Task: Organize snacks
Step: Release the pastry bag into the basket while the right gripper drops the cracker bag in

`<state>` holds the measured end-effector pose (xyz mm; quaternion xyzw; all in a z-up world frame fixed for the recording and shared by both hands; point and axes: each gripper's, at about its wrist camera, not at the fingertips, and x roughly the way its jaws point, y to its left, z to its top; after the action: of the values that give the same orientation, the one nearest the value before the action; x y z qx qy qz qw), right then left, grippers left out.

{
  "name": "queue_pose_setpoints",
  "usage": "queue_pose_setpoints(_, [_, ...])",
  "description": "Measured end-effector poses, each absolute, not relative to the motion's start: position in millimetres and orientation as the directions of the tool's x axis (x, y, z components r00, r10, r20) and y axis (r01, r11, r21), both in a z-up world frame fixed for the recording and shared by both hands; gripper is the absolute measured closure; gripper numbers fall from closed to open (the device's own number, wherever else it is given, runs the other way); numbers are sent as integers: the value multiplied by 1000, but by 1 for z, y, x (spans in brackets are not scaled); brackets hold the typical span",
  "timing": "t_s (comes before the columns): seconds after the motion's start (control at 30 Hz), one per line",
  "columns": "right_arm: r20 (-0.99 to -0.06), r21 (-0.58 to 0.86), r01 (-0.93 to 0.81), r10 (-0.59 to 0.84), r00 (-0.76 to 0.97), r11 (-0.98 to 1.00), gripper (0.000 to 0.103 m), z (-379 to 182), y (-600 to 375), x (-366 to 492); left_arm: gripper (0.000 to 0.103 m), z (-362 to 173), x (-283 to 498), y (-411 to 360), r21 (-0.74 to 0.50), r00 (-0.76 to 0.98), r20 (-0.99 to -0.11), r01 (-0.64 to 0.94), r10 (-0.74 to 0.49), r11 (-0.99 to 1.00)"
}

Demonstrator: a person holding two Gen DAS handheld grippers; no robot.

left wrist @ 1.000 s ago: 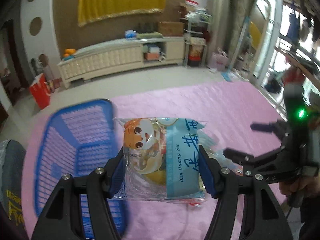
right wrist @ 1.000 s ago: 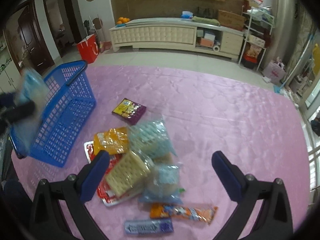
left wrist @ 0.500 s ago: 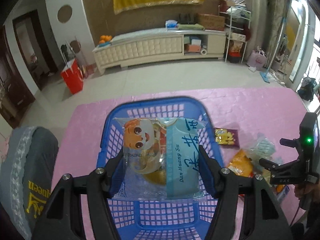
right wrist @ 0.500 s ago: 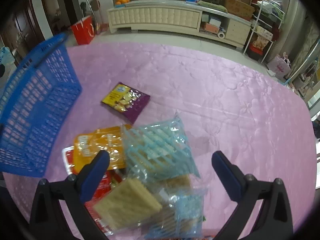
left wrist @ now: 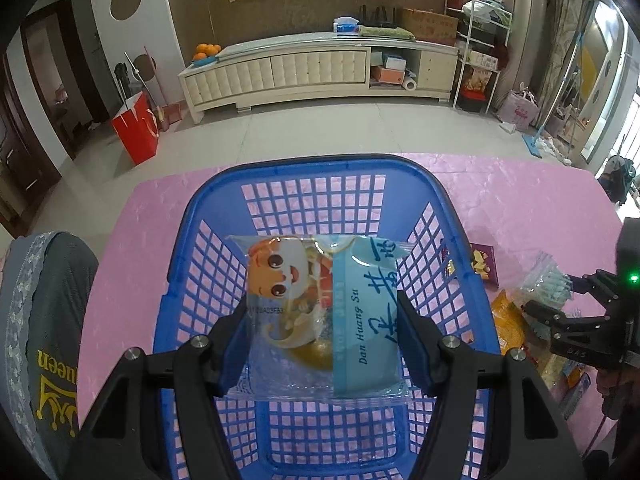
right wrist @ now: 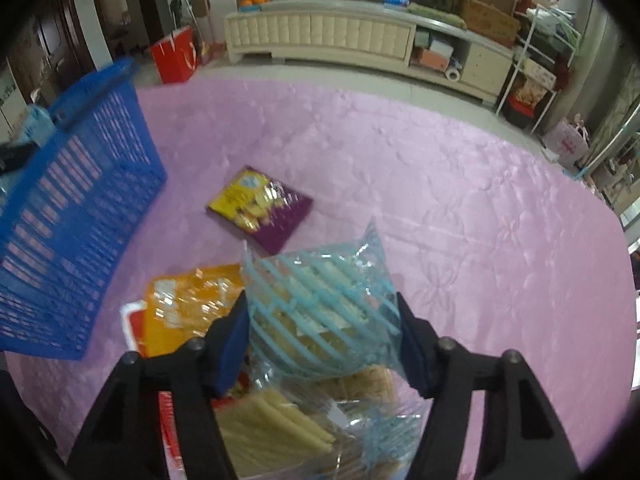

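Note:
My left gripper [left wrist: 320,312] is shut on a clear snack packet [left wrist: 320,276] with a cartoon face and a pale blue label, holding it over the open blue basket [left wrist: 320,164]. In the right wrist view the basket [right wrist: 72,208] stands at the left. The jaws of my right gripper [right wrist: 322,312] are closing, and their pads touch both sides of a clear blue-striped packet [right wrist: 320,292] on top of the snack pile. An orange packet [right wrist: 188,304], a red one [right wrist: 134,328] and a cracker pack [right wrist: 272,428] lie under and beside it.
A purple and yellow packet [right wrist: 260,208] lies alone between the pile and the basket. The pink tablecloth [right wrist: 460,200] stretches bare to the right. A grey chair back [left wrist: 44,320] rises left of the basket. Beyond the table are a red bag [left wrist: 136,132] and a long cabinet [left wrist: 300,68].
My left gripper swung left with its packet from beside the basket to over it. The right gripper dropped onto the pile, and its jaws came in around the blue-striped packet.

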<state>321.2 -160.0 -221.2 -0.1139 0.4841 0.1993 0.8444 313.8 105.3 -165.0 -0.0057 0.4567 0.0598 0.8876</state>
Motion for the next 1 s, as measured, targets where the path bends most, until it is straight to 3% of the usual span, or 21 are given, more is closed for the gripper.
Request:
queue_pose_setpoints(0.17, [-831, -4, -468, 257, 493, 884, 34, -187, -153, 308, 40, -153, 307, 110, -9, 589, -806, -107, 56, 994])
queue_pose_setpoints(0.57, [-757, 60, -523, 380, 532, 850, 34, -111, -109, 296, 40, -106, 282, 129, 22, 643, -763, -70, 62, 997])
queue_pose_setpoints(1.0, [-758, 51, -600, 422, 497, 799, 34, -112, -39, 299, 40, -131, 318, 154, -4, 582, -813, -20, 9, 1000])
